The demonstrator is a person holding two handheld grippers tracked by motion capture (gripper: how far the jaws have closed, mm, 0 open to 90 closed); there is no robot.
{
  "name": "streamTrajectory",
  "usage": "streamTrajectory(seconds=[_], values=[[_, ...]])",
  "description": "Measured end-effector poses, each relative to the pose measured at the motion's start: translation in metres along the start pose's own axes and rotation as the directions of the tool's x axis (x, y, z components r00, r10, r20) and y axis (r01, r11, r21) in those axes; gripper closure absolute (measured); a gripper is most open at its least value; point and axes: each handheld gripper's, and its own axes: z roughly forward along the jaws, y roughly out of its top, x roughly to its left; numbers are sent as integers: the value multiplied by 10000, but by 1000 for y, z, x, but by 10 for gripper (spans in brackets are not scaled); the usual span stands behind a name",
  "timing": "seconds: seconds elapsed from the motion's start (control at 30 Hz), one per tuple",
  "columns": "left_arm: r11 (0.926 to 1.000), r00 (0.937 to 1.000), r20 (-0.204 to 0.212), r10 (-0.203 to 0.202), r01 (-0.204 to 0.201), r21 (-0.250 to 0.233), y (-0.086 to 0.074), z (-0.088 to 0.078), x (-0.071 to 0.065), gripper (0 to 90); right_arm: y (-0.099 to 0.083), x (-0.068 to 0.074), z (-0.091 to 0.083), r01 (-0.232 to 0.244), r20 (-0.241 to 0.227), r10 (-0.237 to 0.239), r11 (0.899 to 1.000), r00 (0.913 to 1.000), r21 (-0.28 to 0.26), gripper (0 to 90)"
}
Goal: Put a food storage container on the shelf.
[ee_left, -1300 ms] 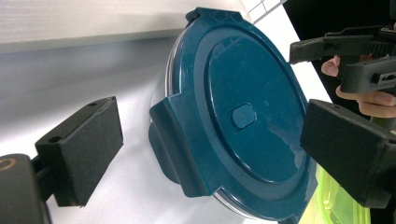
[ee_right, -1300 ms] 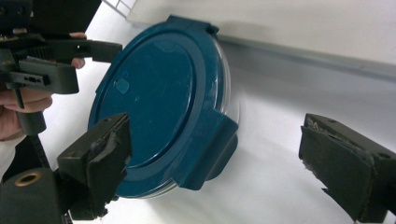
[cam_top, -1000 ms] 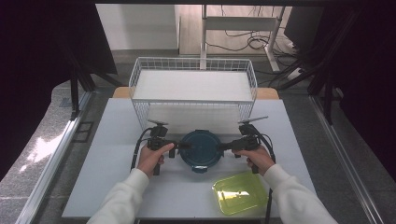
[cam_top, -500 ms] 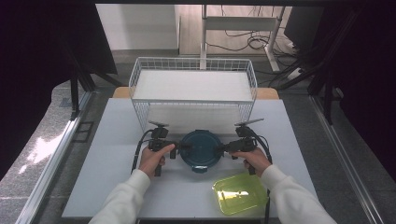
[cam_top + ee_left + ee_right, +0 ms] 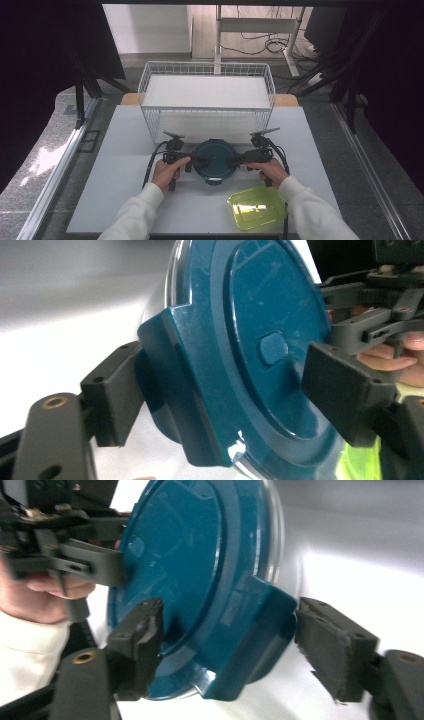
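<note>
As my left gripper (image 5: 200, 160) and right gripper (image 5: 235, 161) have just been closing around the side clips of the round teal container (image 5: 215, 159) at mid-table, both apparently still short of contact, a lift seems premature.

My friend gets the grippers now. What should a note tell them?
Left gripper: jaws have just been closing around the left latch of the blue container; they straddle it, not yet clamped.
Right gripper: the same at the right latch, jaws have just been closing, a gap shows at one pad.
The container sits on the table in front of the wire basket, lid on. A yellow-green lid lies by the right hand.
Done: both grippers in place at the latches.
Left: probably finish the grip, then work the latches or lift.
</note>
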Motion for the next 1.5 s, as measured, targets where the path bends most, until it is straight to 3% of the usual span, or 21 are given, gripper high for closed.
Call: streamTrajectory(seconds=[0.13, 0.23, 0.4, 0.87, 1.5], values=[[10000, 9999, -100, -80, 80, -33, 0, -1, -1, 212, 2, 0, 2, -83, -54, 84, 9999, 10000, 70, 322], [9997, 9997, -107, -214, 213, -78, 0, -3, -2, 237, 4, 1, 1, -460, -54, 460, 9989, 9989, 85, 342], [9997, 9993, -290, -224, 221, -107, 0, -7, -7, 257, 6, 6, -3, -442, 149, 438, 9988, 9989, 223, 378], [9991, 9991, -340, -255, 244, -336, -1, -10, -14, 318, 5, 7, -13, -635, 52, 635, 9980, 9980, -3, 424], [9986, 9994, -138, -317, 311, -420, -1, -7, -21, 343, 3, 8, -24, -644, 118, 651, 9965, 9978, -530, 436]])
